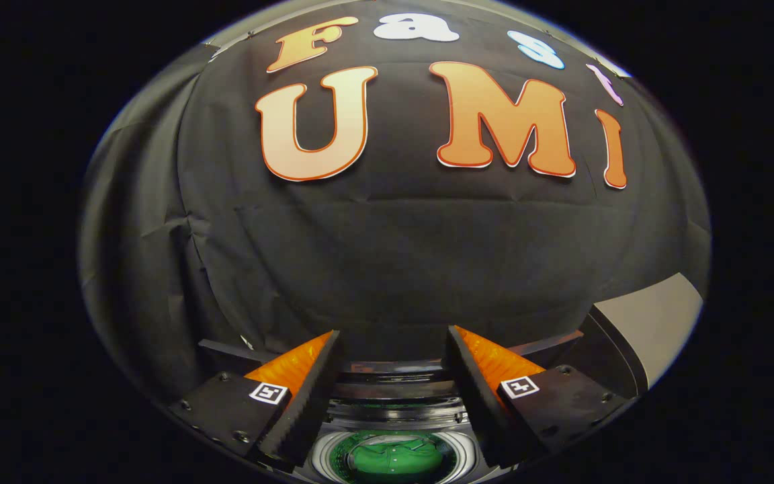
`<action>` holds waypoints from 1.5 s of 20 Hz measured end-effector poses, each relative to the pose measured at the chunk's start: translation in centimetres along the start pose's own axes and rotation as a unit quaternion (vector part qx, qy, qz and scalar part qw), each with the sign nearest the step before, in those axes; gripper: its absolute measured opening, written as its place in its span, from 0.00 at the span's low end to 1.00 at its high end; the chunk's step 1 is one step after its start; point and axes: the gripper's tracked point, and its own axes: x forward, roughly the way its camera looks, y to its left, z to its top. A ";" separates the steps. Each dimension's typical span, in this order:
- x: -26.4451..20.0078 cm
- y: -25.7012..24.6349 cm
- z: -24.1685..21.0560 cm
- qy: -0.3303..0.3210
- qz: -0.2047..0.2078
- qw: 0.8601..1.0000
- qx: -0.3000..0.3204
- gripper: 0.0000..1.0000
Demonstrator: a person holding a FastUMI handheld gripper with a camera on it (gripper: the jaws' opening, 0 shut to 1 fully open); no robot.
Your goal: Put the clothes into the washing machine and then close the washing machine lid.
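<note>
Below your fingers, the washing machine is sitting with its lid open, and you are looking down into its round drum. Inside that drum the clothes are lying: a green garment with small buttons is resting in the middle of the tub, bunched up and well inside the pale rim. You are holding the fingers wide apart, with nothing between them; they are gripping no cloth and touching neither the drum nor the garment. The drum's opening is showing in the gap between the two fingers, closer to you than their tips. Just ahead of the fingers, the dark upper edge of the machine is running across. Beyond the fingers, the booth's black cloth wall is hanging with creases across it. Off past the right finger, a pale flat panel with a dark edge is angling upward; you cannot tell from here whether it is the machine's raised lid.
</note>
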 end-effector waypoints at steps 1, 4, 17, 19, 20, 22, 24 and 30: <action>-0.3 0.0 -0.2 -0.002 0.000 1.000 -0.001 0.99; -1.4 0.1 -0.7 -0.008 0.001 1.000 -0.003 0.99; -6.0 0.3 -3.8 -0.050 -0.001 0.999 -0.008 0.99; -6.6 0.3 -4.4 -0.061 -0.004 0.998 -0.010 0.99; -6.7 0.2 -4.6 -0.066 -0.005 0.998 -0.010 0.99; -7.0 0.2 -4.9 -0.075 -0.004 0.997 -0.009 0.99; -7.3 0.2 -5.3 -0.087 0.002 0.996 -0.014 0.99; -8.4 0.1 -7.4 -0.104 0.009 0.994 -0.014 0.99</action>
